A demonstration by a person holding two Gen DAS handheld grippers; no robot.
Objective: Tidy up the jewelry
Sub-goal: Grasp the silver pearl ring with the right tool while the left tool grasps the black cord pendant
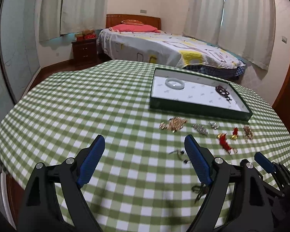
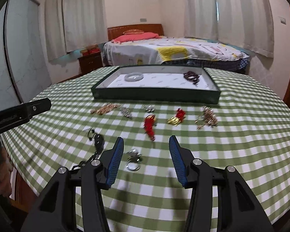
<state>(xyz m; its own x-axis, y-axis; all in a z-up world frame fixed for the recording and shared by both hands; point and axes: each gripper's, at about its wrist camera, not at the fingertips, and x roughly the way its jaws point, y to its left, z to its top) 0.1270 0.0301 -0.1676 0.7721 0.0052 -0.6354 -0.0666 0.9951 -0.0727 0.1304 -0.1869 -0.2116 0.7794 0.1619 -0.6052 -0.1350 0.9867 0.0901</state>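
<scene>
On the table with the green checked cloth [image 2: 241,154] stands a flat green tray [image 2: 156,96] with a white bottom, and it is placed at the far side, probably so that the loose pieces in front of it can be carried over one after another. Two pieces lie in the tray already: a pale bangle [image 2: 133,76] near its left end and a dark bead string [image 2: 192,76] near its right end, well apart from each other. The other jewelry lies on the cloth in a loose row just before the tray: a gold chain [image 2: 104,109], small silver pieces [image 2: 126,112], a red tassel ornament [image 2: 149,125] and a second gold cluster [image 2: 207,117]. The right gripper [image 2: 146,158] is wide open and holds nothing; it hangs low over a silver ring piece [image 2: 133,160], which lies between its fingers, so I judge this is the next thing to take. The left gripper [image 1: 144,160] is also wide open and empty, over bare cloth, with a small dark piece [image 1: 178,153] near its right finger.
</scene>
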